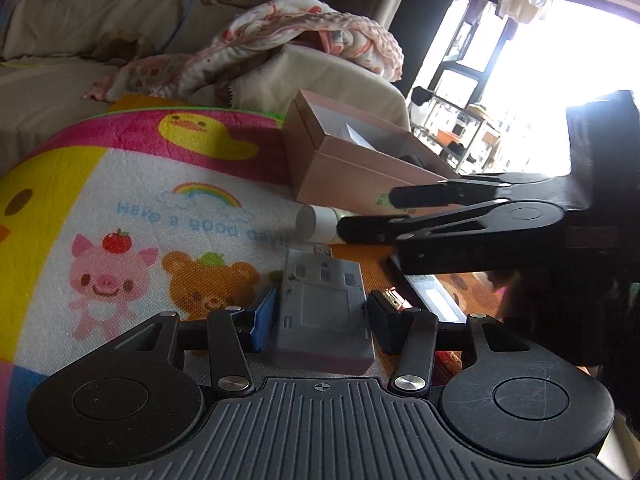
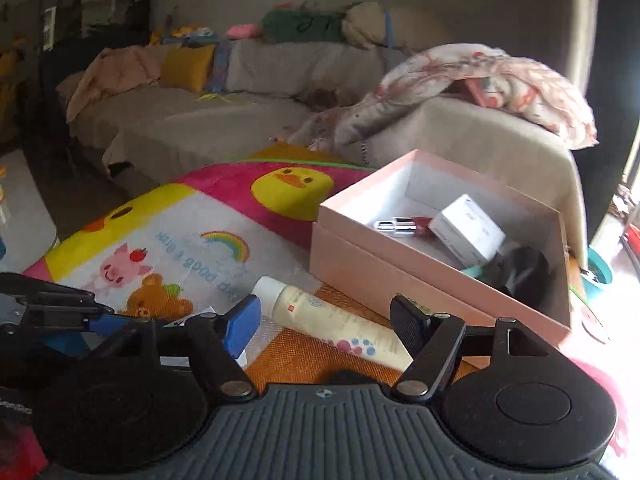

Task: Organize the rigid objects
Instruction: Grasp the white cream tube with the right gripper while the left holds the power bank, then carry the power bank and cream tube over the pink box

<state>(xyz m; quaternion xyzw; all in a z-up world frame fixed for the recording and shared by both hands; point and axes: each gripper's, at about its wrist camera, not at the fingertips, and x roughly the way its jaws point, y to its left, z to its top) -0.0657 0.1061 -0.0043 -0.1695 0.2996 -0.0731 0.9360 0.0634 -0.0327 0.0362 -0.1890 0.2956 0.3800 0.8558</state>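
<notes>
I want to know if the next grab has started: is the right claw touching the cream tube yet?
Apart. The right wrist view shows the right claw open, with the cream tube lying between its fingers and bare mat visible on both sides.

A cartoon play mat [image 2: 168, 240] fronts a beige sofa [image 2: 224, 112] with a floral blanket [image 2: 500, 80]

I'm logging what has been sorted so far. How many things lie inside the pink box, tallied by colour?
In the pink box, as the right wrist view shows:
White: 1, small carton
Silver and red: 1, small bottle
Black: 1, rounded object
Total: 3 visible
</notes>
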